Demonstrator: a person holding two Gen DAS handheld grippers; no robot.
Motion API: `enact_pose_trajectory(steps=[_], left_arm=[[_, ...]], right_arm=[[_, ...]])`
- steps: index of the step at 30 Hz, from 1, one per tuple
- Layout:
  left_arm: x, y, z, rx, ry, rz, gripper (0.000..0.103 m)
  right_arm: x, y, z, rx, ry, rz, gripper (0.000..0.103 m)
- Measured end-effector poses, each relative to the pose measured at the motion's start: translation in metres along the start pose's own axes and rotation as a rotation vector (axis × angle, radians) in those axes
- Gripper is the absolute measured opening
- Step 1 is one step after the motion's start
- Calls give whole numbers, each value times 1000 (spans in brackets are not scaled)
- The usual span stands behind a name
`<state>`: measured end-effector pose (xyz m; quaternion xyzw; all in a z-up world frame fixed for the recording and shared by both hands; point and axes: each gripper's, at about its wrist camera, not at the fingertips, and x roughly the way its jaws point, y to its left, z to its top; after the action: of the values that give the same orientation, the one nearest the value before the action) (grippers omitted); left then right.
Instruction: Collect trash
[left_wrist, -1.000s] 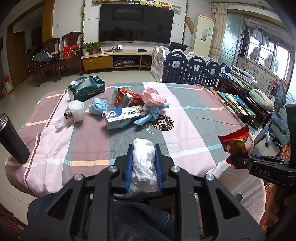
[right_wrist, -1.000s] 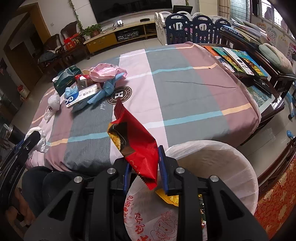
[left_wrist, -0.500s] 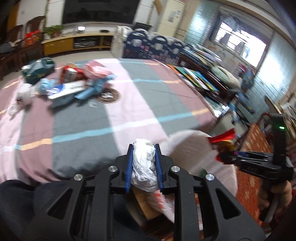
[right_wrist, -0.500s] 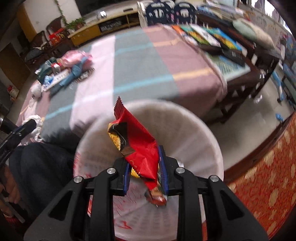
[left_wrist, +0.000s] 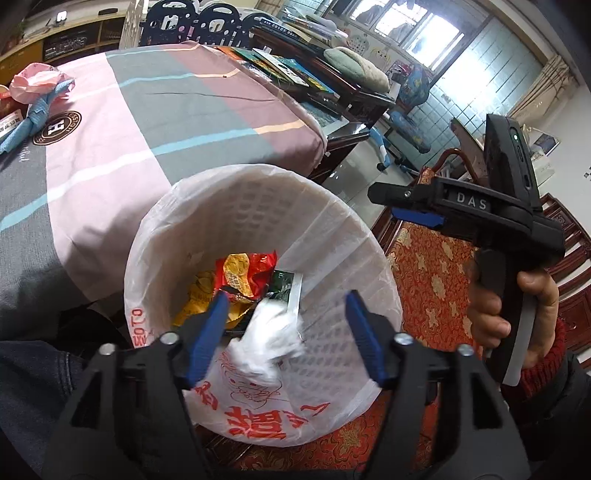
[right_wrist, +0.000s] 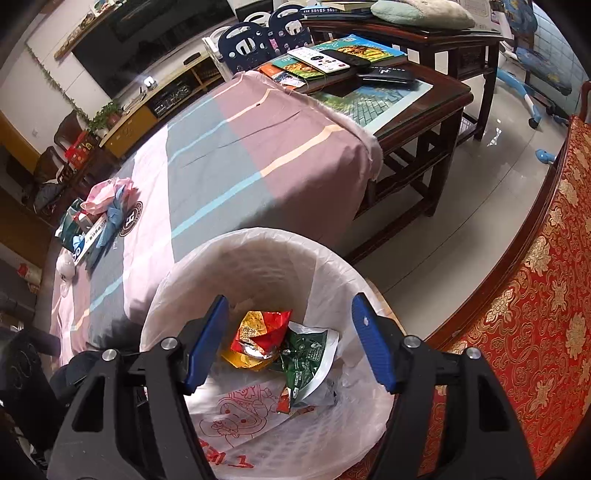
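Note:
A white bin lined with a plastic bag (left_wrist: 332, 206) (right_wrist: 332, 266) stands beside the table. My left gripper (left_wrist: 284, 314) is open above it; a crumpled white tissue (left_wrist: 269, 339) is loose between its jaws, blurred, over the bin. My right gripper (right_wrist: 288, 321) is open and empty over the bin; it also shows in the left wrist view (left_wrist: 417, 218). A red snack wrapper (right_wrist: 262, 328) (left_wrist: 247, 273) and a green wrapper (right_wrist: 306, 354) lie inside the bin. More trash (right_wrist: 99, 218) lies on the far side of the table.
The table has a striped pink and grey cloth (right_wrist: 229, 166) (left_wrist: 155, 122). A dark wooden side table (right_wrist: 406, 96) with books stands behind it. A red patterned chair seat (right_wrist: 535, 295) (left_wrist: 424, 266) is to the right of the bin.
Both grippers have opened over the bin. The red wrapper has dropped from the right gripper into the bin. The white tissue has come free of the left gripper's jaws.

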<state>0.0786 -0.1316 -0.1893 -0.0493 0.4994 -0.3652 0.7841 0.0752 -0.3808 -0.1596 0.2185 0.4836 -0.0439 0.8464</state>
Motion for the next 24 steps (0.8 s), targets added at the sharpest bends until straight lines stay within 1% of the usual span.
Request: enact_pose_trajectory(steps=[1,3,5,6,9,12,13,14,15,16,17,18,20,22,24], left_arm=[[-1,2,1,-9,-3,7,75],[-7,11,3,-34,-22,46,79],[-16,25,5,-73,-54,109,82],[-21,32,5,-101,-75,154,84],[-39,49,11,-153,-130,251,87],[-59,61,15,-179,-209,357,88],[-67,64,16,-179,-238,406,88],[-75,68,17,-175,-262,462,88],[-81,70,17,-172,-278,509,89],[-91,74,17,-169,-304,576,91],[-101,80,16,-169,-328,629,91],[-111,86,16,-176,-351,671,91],[-126,97,14,-199,-381,721,92],[-145,113,12,-246,-411,769,93],[-162,128,10,-295,-441,784,93]], right_arm=[[1,-1,-1,2,0,1,68],[3,0,-2,4,6,4,68],[6,5,-2,0,11,13,68],[6,10,-3,-11,10,17,68],[6,31,-6,-76,-10,11,68],[2,55,-7,-147,-43,8,68],[0,63,-8,-166,-59,11,68],[-4,71,-8,-182,-78,19,68],[-10,81,-8,-199,-118,30,68],[-15,88,-8,-209,-148,30,72],[-21,96,-8,-220,-189,29,76],[-29,106,-9,-233,-244,30,83],[-42,127,-11,-268,-336,36,89],[-47,149,-13,-316,-388,39,98],[-49,176,-17,-385,-427,21,100]])
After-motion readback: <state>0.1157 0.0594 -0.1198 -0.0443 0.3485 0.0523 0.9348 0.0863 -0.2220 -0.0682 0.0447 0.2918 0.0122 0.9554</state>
